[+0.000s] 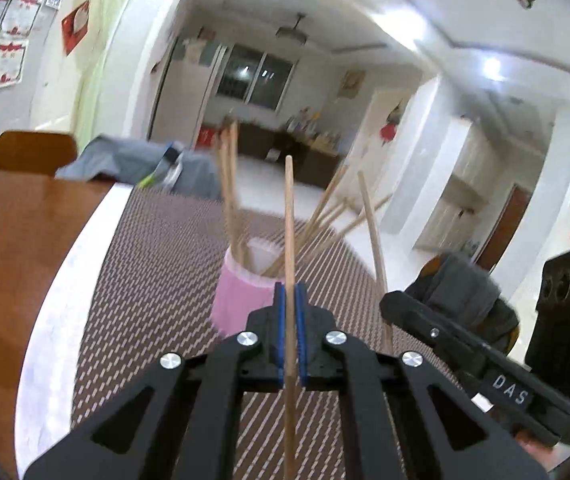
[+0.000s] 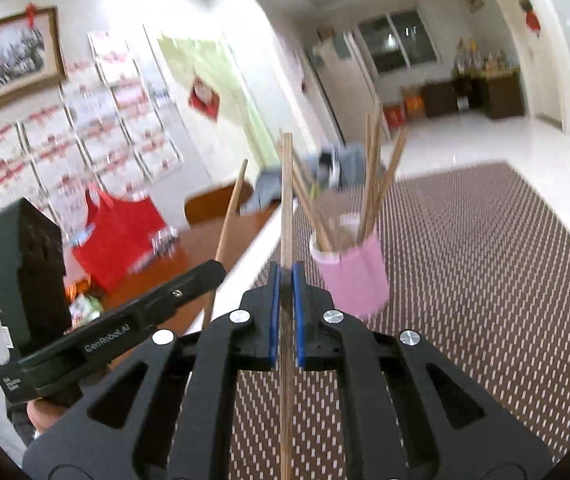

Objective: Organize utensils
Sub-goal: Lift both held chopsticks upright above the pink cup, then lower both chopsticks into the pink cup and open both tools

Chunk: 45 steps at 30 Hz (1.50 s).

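Note:
A pink cup [image 1: 241,296] stands on the patterned mat and holds several wooden chopsticks [image 1: 229,184] that lean outward. It also shows in the right wrist view [image 2: 355,276]. My left gripper [image 1: 290,292] is shut on one upright chopstick [image 1: 290,216], just in front of and to the right of the cup. My right gripper [image 2: 286,276] is shut on another upright chopstick [image 2: 286,196], just left of the cup. Each gripper shows in the other's view: the right one [image 1: 389,304] holds its chopstick [image 1: 373,228], the left one [image 2: 215,272] holds its own [image 2: 231,216].
A brown and white patterned mat [image 1: 157,280] covers the wooden table [image 1: 17,240]. A wooden chair [image 1: 35,152] and a grey garment [image 1: 133,164] are at the far edge. A red bag [image 2: 119,236] sits on the table to the left.

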Motion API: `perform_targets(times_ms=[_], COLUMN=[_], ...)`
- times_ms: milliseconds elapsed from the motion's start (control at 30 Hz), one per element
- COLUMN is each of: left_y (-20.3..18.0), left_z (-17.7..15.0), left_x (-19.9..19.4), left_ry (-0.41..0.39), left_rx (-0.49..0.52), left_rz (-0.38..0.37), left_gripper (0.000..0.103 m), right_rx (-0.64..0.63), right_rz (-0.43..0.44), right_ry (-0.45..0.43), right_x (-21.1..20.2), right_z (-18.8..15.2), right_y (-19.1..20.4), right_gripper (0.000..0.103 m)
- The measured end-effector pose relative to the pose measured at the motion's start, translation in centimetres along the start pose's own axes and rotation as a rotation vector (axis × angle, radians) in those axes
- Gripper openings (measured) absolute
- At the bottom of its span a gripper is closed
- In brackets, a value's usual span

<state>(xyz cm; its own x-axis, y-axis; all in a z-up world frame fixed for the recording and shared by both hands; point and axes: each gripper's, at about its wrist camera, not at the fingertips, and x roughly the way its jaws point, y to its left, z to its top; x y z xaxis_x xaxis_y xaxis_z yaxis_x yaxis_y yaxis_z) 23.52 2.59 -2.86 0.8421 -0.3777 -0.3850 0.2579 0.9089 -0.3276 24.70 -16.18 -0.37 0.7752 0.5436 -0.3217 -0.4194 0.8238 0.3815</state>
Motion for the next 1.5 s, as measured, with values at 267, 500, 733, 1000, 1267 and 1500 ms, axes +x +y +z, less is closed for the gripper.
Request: perform_targets(times_ms=[267,500,733,1000,1267,1500], left_y=[-1.1,-0.1,1.4,1.9,2.2,2.3], left_z=[3.6,5.3,5.3,5.4,4.7,3.8], left_x=[1.5,4.5,8.1,10.8,12.0,12.3], left_ry=[-0.206,-0.347,-0.483,-0.543,-0.526,-0.500], left_rx=[0.022,0.009,0.000,0.021,0.029,0.028], left_rz=[-0.052,-0.062,-0.032,0.023,0.038,0.062], left_gripper=[0.005,0.005,0.005,0.006,0.006,0.006], right_rx=[-0.027,-0.062,-0.083,-0.086,-0.101,-0.126], right_rz=[0.025,-0.017,-0.058,-0.072,-0.075,-0.090], right_ry=[-0.239,-0.395,-0.470,-0.519,-0.532,-0.514], right_x=[1.2,3.8,7.3,9.0,9.9,10.4], right_z=[3.3,4.3,4.7,5.3,5.4,5.0], right_y=[-0.4,-1.3,-2.8,-3.6,-3.7,-3.7], right_gripper=[0.007,0.007,0.007,0.007,0.007,0.007])
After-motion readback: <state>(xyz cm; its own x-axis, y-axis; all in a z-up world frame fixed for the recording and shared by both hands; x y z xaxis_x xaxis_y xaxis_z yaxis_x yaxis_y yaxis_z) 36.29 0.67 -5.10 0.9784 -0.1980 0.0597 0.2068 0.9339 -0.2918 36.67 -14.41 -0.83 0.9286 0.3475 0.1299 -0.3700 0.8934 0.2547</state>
